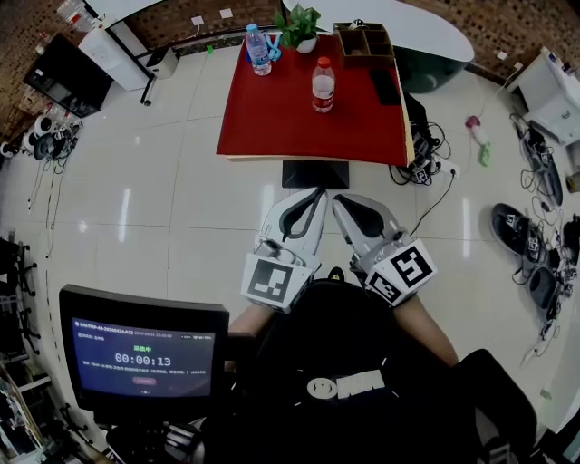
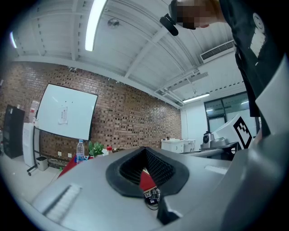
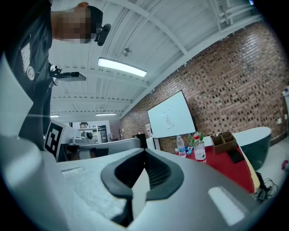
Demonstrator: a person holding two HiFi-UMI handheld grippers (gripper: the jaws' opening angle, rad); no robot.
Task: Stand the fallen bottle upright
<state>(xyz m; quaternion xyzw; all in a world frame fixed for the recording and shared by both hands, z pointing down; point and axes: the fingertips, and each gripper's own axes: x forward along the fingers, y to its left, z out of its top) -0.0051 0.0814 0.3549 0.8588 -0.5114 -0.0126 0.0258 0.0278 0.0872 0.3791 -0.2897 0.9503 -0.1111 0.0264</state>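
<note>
The pale glossy tiled floor (image 1: 181, 208) takes up most of the room, and the rectangular red-topped table (image 1: 272, 118) stands out in the middle of it. Beyond the table, a white board (image 2: 65, 113) hangs on the brick wall. Well back from the table, by the person's left side, a dark screen (image 1: 143, 353) shows a running timer. A flat black panel (image 1: 314, 174) sits just at the table's near edge.

The person stands short of that edge, holding both tools side by side, level and pointed toward the table. The white left gripper (image 1: 315, 194) has its ribbed black pads pressed together with nothing between them. The white right gripper (image 1: 339, 202) is the same, jaws closed on nothing. Both are well apart from everything on the table.

At the table's far right corner rests a brown wooden organiser with compartments (image 1: 364, 41), and a flat black rectangular object (image 1: 385, 86) lies just in front of it. A small green plant in a white pot (image 1: 299, 25) sits at the far edge. The clear plastic bottle with a blue label (image 1: 258, 50) stands upright at the far left corner. The clear plastic bottle with a red cap (image 1: 323, 86) also stands upright, nearer the table's middle.
</note>
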